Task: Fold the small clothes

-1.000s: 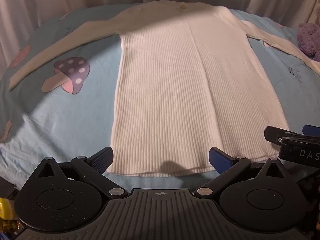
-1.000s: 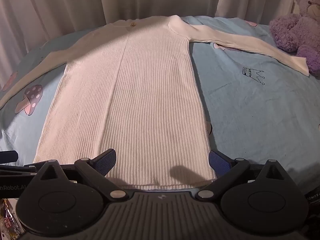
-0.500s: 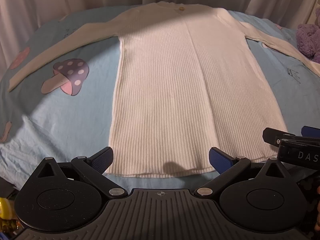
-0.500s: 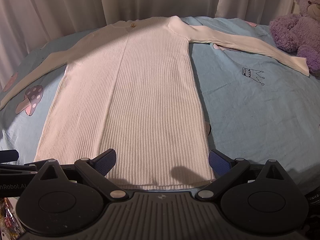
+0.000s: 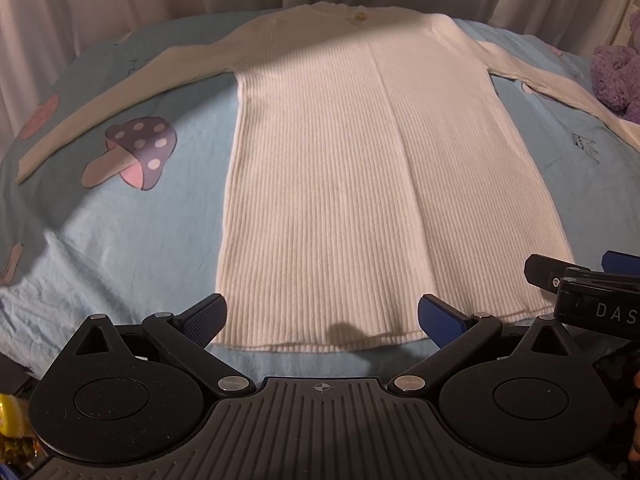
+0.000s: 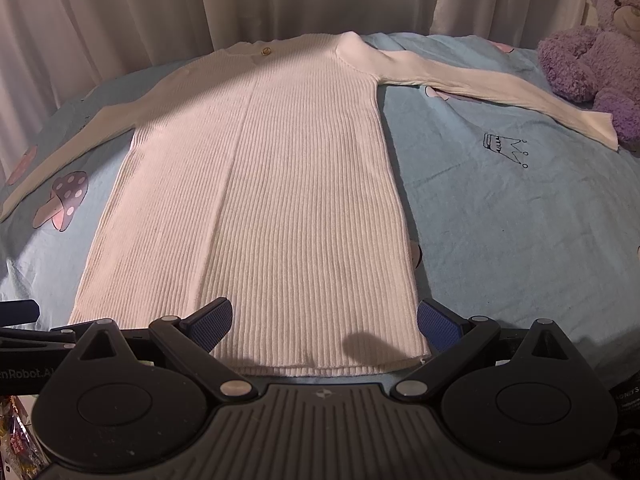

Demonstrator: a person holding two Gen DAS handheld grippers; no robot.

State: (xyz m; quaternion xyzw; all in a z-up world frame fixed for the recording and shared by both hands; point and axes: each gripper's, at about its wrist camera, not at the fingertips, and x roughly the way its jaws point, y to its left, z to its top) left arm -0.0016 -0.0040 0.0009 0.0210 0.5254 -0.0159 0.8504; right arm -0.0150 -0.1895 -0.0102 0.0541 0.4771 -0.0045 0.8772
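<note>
The white ribbed sweater [image 5: 360,184] lies flat on the blue sheet [image 5: 120,232], long axis running from lower centre to top centre. Its hem sits just ahead of the left gripper [image 5: 322,316] and the right gripper [image 6: 324,320], both spread wide, equally near.

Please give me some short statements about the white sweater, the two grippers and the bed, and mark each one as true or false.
1. The white ribbed knit sweater lies flat with both sleeves spread outward. True.
2. The left hand-held gripper is shut on the hem. False: it is open and holds nothing.
3. The right hand-held gripper is open near the hem. True.
4. The purple plush teddy bear sits on the middle of the sweater. False: it sits beside the end of one sleeve.
5. The light blue bed sheet is plain. False: it has a mushroom print.
</note>
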